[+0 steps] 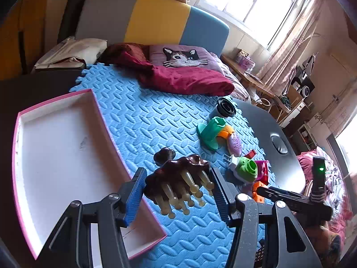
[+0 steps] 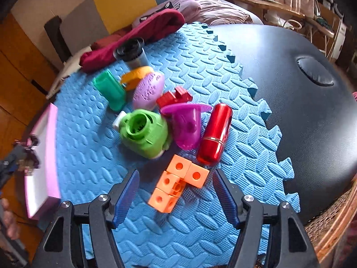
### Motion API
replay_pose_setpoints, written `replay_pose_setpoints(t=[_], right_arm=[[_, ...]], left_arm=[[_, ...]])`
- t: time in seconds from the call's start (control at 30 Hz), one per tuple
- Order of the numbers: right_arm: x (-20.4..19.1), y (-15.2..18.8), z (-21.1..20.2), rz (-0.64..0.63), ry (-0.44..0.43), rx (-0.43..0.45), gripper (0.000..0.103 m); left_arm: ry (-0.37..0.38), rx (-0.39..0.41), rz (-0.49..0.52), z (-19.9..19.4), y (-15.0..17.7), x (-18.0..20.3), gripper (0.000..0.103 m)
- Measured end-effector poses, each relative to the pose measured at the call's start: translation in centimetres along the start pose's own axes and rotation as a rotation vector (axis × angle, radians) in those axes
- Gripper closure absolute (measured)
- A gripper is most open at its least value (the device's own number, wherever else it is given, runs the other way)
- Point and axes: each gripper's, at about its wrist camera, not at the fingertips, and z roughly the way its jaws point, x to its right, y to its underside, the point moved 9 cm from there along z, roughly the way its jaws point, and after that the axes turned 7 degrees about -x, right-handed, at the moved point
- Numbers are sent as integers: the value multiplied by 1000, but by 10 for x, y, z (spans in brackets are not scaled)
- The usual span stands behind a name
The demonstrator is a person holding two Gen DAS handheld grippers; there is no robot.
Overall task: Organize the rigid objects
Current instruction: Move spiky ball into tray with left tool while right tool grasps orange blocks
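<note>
My left gripper (image 1: 177, 192) is shut on a dark brown wooden massage comb (image 1: 178, 176) with pale knobbed teeth, held above the blue foam mat beside the pink-rimmed white tray (image 1: 60, 147). My right gripper (image 2: 176, 192) is open and empty; the orange cube block piece (image 2: 178, 183) lies on the mat between its fingers. Beyond it lie a green plug-in device (image 2: 145, 134), a magenta cup (image 2: 185, 127), a red cylinder (image 2: 215, 134), a red block (image 2: 174, 97), a lilac oval piece (image 2: 148, 91), a green piece (image 2: 110, 91) and a grey-black canister (image 2: 131, 52).
The blue foam mat (image 2: 93, 156) covers part of a dark padded table (image 2: 301, 111). A maroon cloth (image 1: 185, 79) and a cat pillow (image 1: 180, 57) lie behind the mat. The tray also shows at the left of the right wrist view (image 2: 42, 178).
</note>
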Motion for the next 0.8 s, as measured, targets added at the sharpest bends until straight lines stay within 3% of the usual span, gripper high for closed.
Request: replay_pose_setpoints(t=[0.07, 0.23, 0.4, 0.57, 0.8], right_arm=[[1, 3, 6, -13, 54, 14, 55], [-3, 5, 4, -77, 114, 66, 56], [-4, 6, 7, -73, 117, 42, 56], [-6, 7, 8, -89, 142, 51, 57], [-7, 5, 8, -111, 149, 71, 57]], left_arm=[[-11, 6, -27, -8, 6, -17, 45], [-62, 47, -149, -31, 13, -78, 45], [-130, 79, -270, -44, 12, -141, 45], [-184, 77, -290, -34, -4, -168, 45], [-176, 57, -313, 2, -49, -174, 45]])
